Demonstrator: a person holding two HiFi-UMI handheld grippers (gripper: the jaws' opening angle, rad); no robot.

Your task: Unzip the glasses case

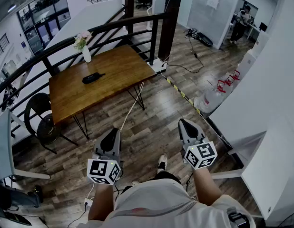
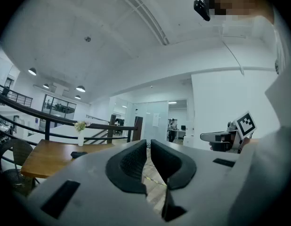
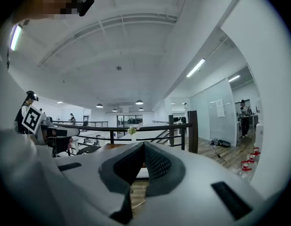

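Note:
The black glasses case (image 1: pixel 93 78) lies shut near the middle of a wooden table (image 1: pixel 71 99), well ahead of me and to the left. Both grippers are held level above the wood floor, far short of the table. My left gripper (image 1: pixel 113 131) is shut with nothing between its jaws. My right gripper (image 1: pixel 183 122) is also shut and empty. In the left gripper view the case (image 2: pixel 78 154) shows small on the table (image 2: pixel 44 158), beyond the closed left gripper (image 2: pixel 149 144). In the right gripper view the right gripper (image 3: pixel 143 145) hides most of the table.
A white vase of flowers (image 1: pixel 85 49) stands at the table's far edge. A black chair (image 1: pixel 40 120) sits at the table's left end. A dark railing (image 1: pixel 137 23) runs behind it. Fire extinguishers (image 1: pixel 216 96) and a white partition (image 1: pixel 261 103) are on the right.

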